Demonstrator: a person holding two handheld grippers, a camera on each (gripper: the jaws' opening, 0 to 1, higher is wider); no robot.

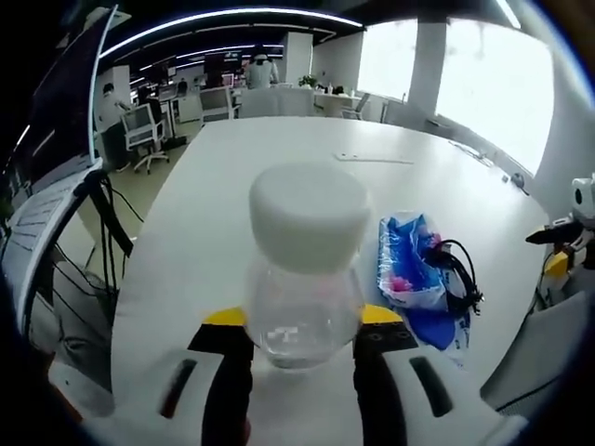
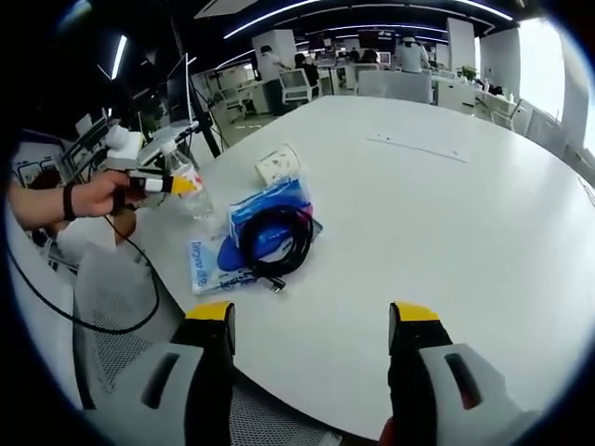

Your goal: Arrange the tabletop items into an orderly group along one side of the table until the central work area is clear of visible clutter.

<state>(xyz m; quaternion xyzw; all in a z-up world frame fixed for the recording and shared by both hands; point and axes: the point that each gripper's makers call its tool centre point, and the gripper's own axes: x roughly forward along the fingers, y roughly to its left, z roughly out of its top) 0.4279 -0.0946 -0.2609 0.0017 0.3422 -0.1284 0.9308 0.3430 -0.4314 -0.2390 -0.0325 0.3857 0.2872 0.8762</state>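
The left gripper (image 1: 302, 348) pinches the clear bottle (image 1: 304, 274) near the table (image 2: 446, 195) edge (right gripper (image 2: 311, 325) spread, holding nothing), and that slick round body could slip or tip against the blue packet (image 1: 409, 269) when released.

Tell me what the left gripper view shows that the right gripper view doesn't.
Left gripper view: the clear bottle and its white cap close up between the left tongs. Right gripper view: a white roll on its side, a hand, the open right tongs. Both: blue packet, black cable, white table.
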